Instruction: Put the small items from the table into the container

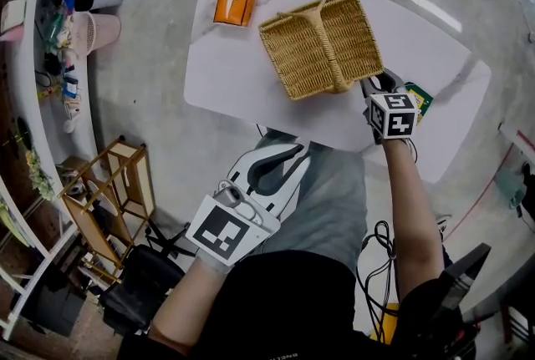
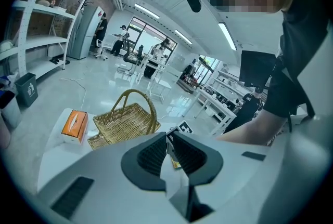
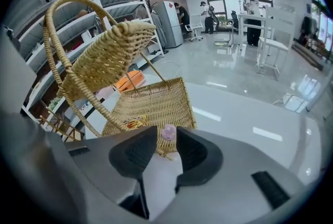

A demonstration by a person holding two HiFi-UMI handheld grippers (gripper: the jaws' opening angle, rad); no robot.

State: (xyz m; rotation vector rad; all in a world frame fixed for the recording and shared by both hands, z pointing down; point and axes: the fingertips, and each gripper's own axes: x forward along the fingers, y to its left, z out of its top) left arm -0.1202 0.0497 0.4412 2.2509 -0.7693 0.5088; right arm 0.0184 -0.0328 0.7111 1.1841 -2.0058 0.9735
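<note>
"Right gripper view, entry one: right claw (image 3: pixel 167 135), contents?" asks the clerk.

"One small pink piece (image 3: pixel 168 131), round, pinched between the claw tips at the near corner of the basket (image 3: pixel 161 95). Whether it is over the rim yet, I cannot tell. Judged light, hard and a bit slippery. It is gripped across its middle, so a gentle hold should do."

"Entry two: basket?"

"Woven wicker with a hooped handle, standing on the bench (image 3: pixel 250 119). It holds one yellow-and-orange packet (image 3: pixel 130 124) just inside the near rim. Nothing else shows in it from here."

"Left claw (image 2: pixel 169 137)?"

"Off the bench, well apart from the basket. Its jaws are a narrow slit apart with nothing in it."

"Outstanding?"

"One green-and-yellow packet (image 1: pixel 421 97) on the bench, near the basket's right corner. Judged flat, light and crinkly; take it by an edge."
</note>
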